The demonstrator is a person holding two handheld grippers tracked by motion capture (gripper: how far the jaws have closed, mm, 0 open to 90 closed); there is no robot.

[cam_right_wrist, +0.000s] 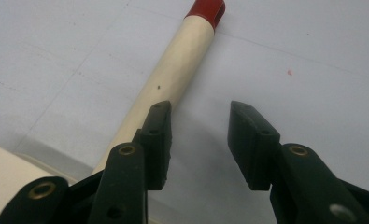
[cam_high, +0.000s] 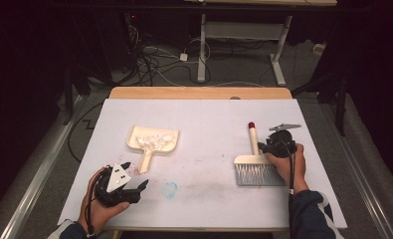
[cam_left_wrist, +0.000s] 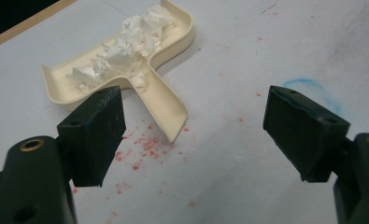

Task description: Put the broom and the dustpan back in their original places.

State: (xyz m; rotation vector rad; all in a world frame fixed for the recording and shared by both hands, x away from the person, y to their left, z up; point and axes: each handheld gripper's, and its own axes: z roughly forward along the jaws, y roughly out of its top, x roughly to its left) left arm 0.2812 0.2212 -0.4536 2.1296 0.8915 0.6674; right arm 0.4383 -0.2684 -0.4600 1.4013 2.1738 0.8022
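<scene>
Cream plastic marks both tools on the white table in front of you. The dustpan lies left of centre, its tray heaped with crumpled white scraps, its handle pointing back toward your left gripper, whose jaws stand wide apart with nothing between them, just short of the handle's end. Red specks dot the surface around that handle tip, and a faint blue ring lies to the right of the left gripper. At the right lies the brush, bristles toward you and red-capped handle pointing away. Your right gripper sits beside that handle, jaws apart and clamped on nothing, the handle lying just outside its left jaw.
</scene>
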